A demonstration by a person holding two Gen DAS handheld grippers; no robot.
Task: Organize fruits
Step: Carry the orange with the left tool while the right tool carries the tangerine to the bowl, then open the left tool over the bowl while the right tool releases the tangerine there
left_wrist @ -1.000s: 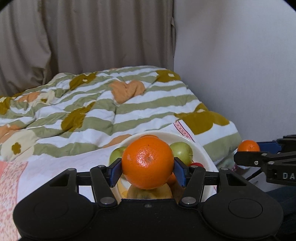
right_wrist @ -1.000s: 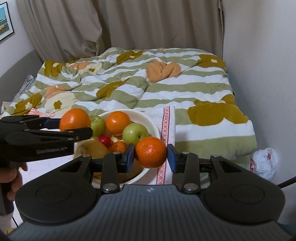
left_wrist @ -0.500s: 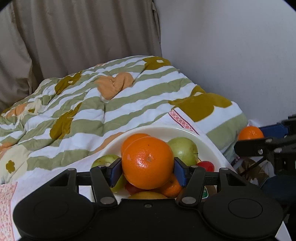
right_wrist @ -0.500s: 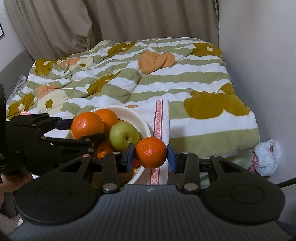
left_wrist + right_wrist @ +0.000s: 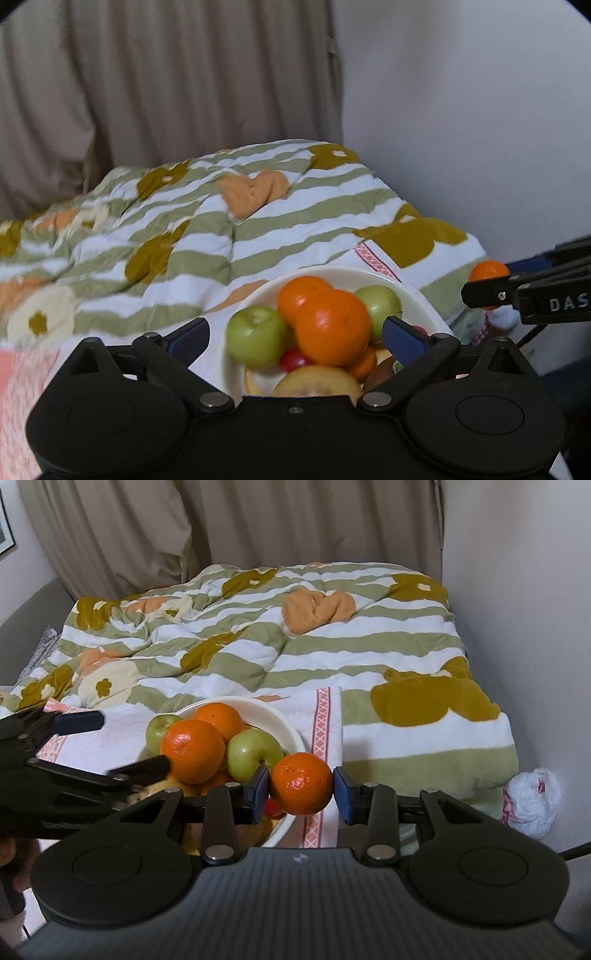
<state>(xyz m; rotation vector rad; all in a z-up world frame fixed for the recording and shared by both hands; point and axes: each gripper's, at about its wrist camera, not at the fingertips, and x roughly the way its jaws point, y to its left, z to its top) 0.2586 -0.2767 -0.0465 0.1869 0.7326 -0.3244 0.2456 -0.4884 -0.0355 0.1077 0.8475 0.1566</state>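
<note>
Blue-padded fingers (image 5: 186,336) of the left gripper (image 5: 295,338) are spreading apart, wide now, and neither pad touches the large orange (image 5: 332,326) that sits between them on top of the pile in the white bowl (image 5: 413,291). That orange rests against a green apple (image 5: 256,336) on its left and a second orange (image 5: 301,293) behind it; another green apple (image 5: 380,306) lies at the bowl's right side, with a small red fruit (image 5: 293,360) and a yellowish fruit (image 5: 317,384) lower in the pile.

Over by the bowl's near right rim, the right gripper (image 5: 300,790) has its pads pressed on a smaller orange (image 5: 301,782), held just above the rim, clear of the pile.

Beneath the bowl lies a white cloth (image 5: 325,716) with a pink patterned border, spread on a striped quilt (image 5: 332,653). Right of the bowl, past the quilt's edge, a white plastic bag (image 5: 532,801) sits near the wall.
</note>
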